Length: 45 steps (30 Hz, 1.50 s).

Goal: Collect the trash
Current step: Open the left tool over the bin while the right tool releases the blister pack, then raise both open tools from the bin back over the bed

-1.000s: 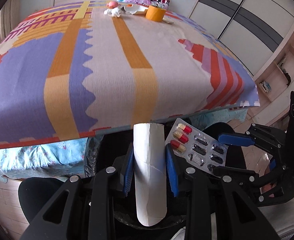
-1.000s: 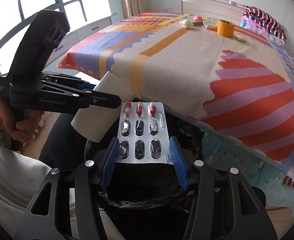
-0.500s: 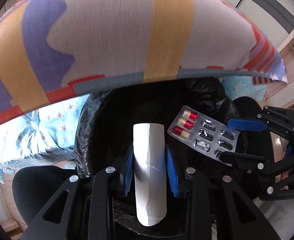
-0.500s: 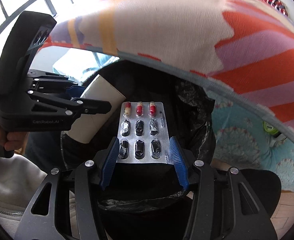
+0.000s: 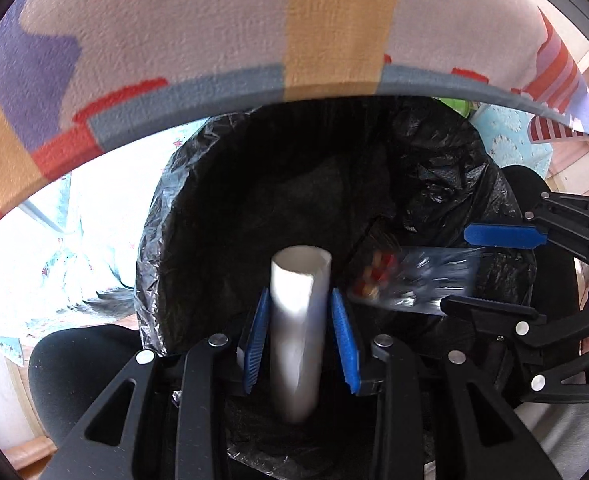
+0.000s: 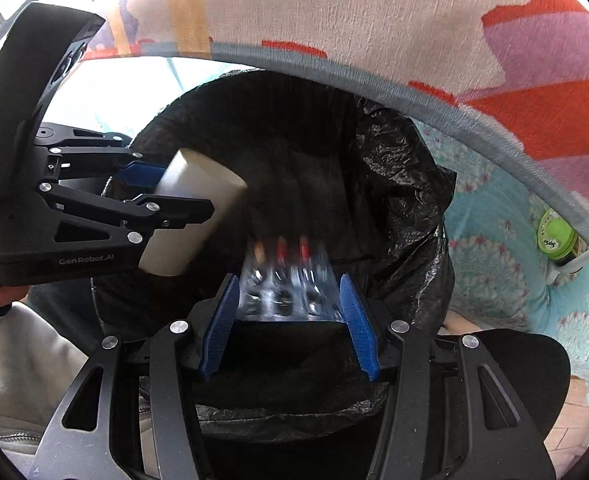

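A bin lined with a black trash bag (image 5: 434,168) fills the middle of both wrist views, its mouth open and its inside dark; nothing can be made out at the bottom. In the left wrist view the left gripper (image 5: 300,320) points steeply down into that mouth, and a white cardboard tube (image 5: 299,320) stands between its blue pads (image 5: 256,336); small gaps show on both sides of the tube, which looks blurred, so I cannot tell whether the pads press it. At three o'clock from the tube the right gripper (image 5: 490,268) reaches in, with a blurred blister pack of pills (image 5: 410,276) between its fingers. In the right wrist view the right gripper (image 6: 288,312) has that blister pack (image 6: 286,284) between its blue pads over the bag (image 6: 406,200), red capsules at its far end; the smear hides whether the pads grip it. The left gripper (image 6: 174,188) and tube (image 6: 192,212) sit at ten o'clock. A patterned bedspread (image 5: 214,40) overhangs the bin at twelve o'clock. A green-lidded jar (image 6: 554,236) lies at three o'clock, under the bed edge.
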Tool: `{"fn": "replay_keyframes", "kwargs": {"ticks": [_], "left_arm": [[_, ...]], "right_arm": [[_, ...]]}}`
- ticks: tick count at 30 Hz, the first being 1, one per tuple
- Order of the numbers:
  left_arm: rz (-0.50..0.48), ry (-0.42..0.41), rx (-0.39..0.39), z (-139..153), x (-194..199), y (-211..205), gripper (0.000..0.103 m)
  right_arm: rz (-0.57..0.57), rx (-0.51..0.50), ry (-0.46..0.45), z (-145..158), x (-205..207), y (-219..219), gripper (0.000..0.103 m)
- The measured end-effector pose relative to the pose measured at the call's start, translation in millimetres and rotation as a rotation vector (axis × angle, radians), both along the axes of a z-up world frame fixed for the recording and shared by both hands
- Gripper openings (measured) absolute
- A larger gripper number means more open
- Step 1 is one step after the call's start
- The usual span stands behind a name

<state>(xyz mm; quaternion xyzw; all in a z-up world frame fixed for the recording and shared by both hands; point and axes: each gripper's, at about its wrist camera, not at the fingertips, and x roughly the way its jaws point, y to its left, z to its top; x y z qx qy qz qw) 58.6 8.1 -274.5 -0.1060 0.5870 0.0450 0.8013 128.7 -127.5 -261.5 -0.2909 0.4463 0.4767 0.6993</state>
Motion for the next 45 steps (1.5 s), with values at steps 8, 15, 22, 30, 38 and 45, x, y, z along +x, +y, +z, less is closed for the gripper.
{"fn": "replay_keyframes", "kwargs": {"ticks": [8, 15, 22, 30, 38, 45], "left_arm": [[-0.004, -0.021, -0.008, 4, -2, 2, 0.055], [-0.007, -0.065, -0.008, 21, -10, -2, 0.055], [-0.032, -0.143, -0.001, 48, -23, -9, 0.055], [-0.079, -0.247, 0.011, 95, -32, -16, 0.055], [-0.09, -0.348, -0.016, 141, -34, -11, 0.055], [-0.074, -0.421, 0.012, 173, -20, 7, 0.055]], "right_arm": [[-0.005, 0.021, -0.009, 7, 0, -3, 0.053], [-0.008, 0.055, -0.033, 21, -5, -9, 0.053], [0.004, 0.108, -0.063, 36, -5, -20, 0.053], [0.026, 0.186, -0.11, 70, -15, -31, 0.053], [0.023, 0.286, -0.155, 111, -10, -40, 0.053], [0.007, 0.375, -0.2, 142, 6, -33, 0.053]]}}
